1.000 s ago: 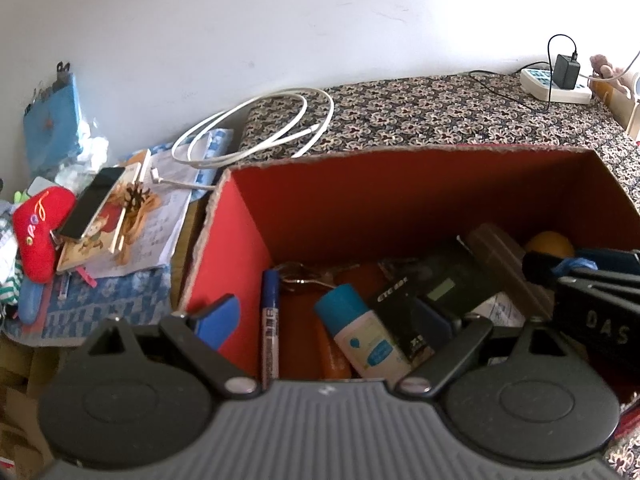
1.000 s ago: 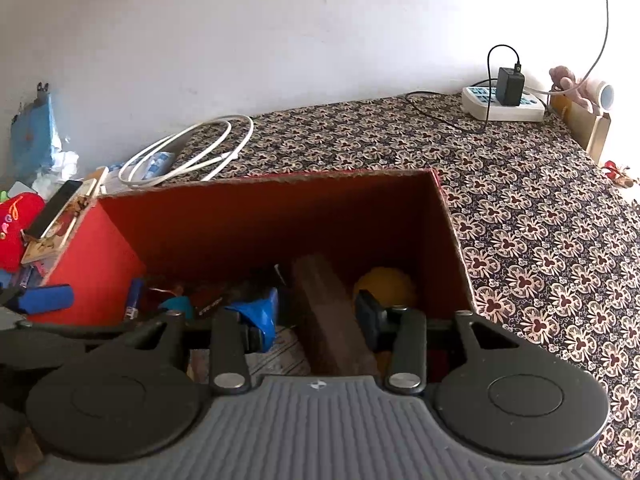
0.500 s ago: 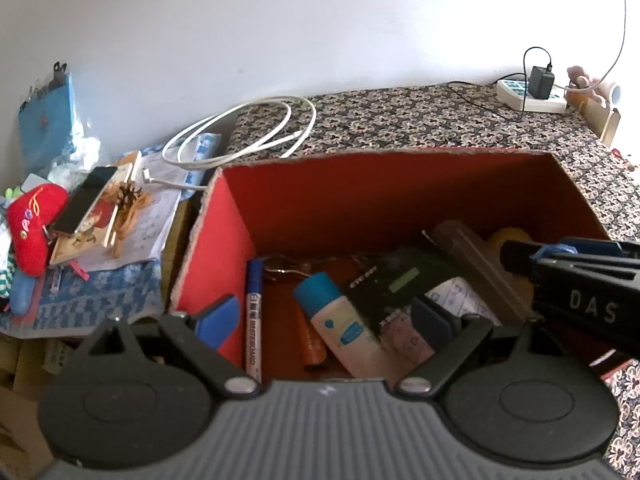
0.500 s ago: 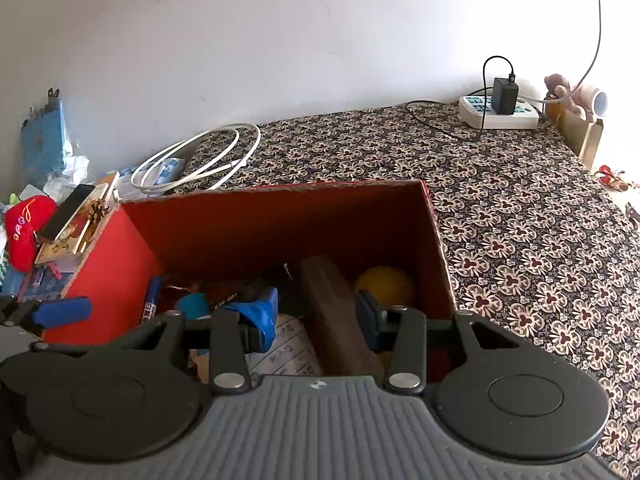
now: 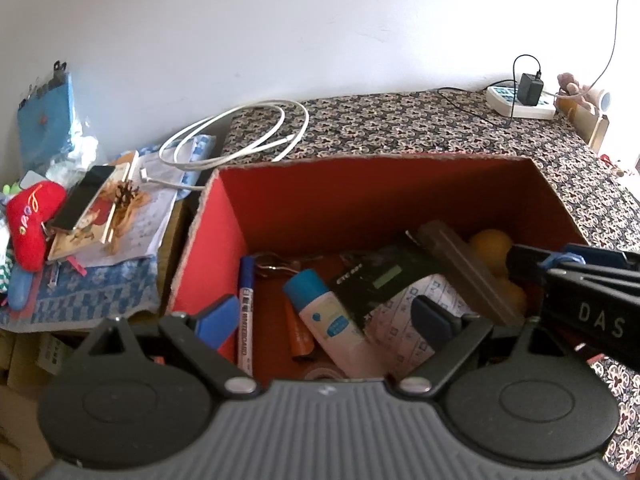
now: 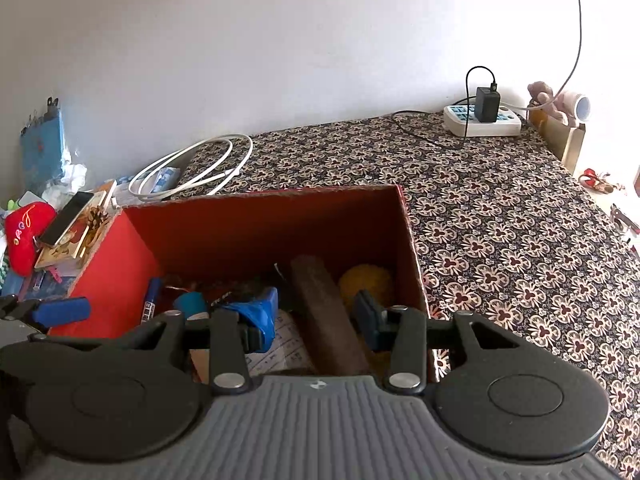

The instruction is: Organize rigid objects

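A red cardboard box (image 5: pixel 360 162) stands open on the patterned cloth. Inside it lie a blue whiteboard marker (image 5: pixel 245 320), a white bottle with a blue cap (image 5: pixel 324 316), a black calculator (image 5: pixel 384 280), a brown case (image 5: pixel 468 276) and a yellow ball (image 5: pixel 490 242). My left gripper (image 5: pixel 325 320) hovers open over the box's near left part, holding nothing. My right gripper (image 6: pixel 314 317) is open above the box (image 6: pixel 260 200). The brown case (image 6: pixel 326 316) lies below the gap between its fingers, and the pads do not press on it. The yellow ball (image 6: pixel 366 278) rests beside the case.
A coiled white cable (image 5: pixel 240 136) lies behind the box. Left of the box are a phone on a book (image 5: pixel 80 198) and a red plush (image 5: pixel 28 220). A power strip with a charger (image 6: pixel 482 120) sits at the far right on the cloth (image 6: pixel 500 240).
Both grippers have drawn back and up from the box, so more of its rim and of the cloth shows. Nothing was grasped or let go.
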Demonstrator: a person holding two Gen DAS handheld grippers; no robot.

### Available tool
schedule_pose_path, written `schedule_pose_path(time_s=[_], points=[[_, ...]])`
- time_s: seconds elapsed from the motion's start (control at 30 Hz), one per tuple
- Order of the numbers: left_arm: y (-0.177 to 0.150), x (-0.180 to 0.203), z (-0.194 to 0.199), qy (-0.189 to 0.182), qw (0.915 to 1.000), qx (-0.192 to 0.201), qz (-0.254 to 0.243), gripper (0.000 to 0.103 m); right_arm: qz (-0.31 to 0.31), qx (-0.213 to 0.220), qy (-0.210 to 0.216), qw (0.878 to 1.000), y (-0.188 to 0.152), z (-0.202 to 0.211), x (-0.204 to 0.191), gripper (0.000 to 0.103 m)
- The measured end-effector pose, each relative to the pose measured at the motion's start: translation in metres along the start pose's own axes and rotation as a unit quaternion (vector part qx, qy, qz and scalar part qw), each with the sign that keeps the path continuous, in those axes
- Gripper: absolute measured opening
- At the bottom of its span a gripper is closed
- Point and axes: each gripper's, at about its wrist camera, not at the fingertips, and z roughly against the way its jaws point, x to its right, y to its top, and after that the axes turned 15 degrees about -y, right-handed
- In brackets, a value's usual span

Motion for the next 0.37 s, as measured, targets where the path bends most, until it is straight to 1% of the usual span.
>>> schedule_pose_path(time_s=[0.2,0.3,0.37], points=[[-0.001,0.007,0.004,0.0,1.0,0.006,-0.007,0.092,-0.007,0.003,0.0,1.0,0.0,0.004,0.002,0.027],[-0.001,0.011,0.006,0.012,0.9997,0.013,-0.017,0.092,-0.011,0.007,0.001,1.0,0.0,0.006,0.004,0.027],[-0.001,0.012,0.007,0.013,0.9997,0.014,-0.017,0.092,-0.014,0.009,0.001,1.0,0.001,0.007,0.005,0.027]])
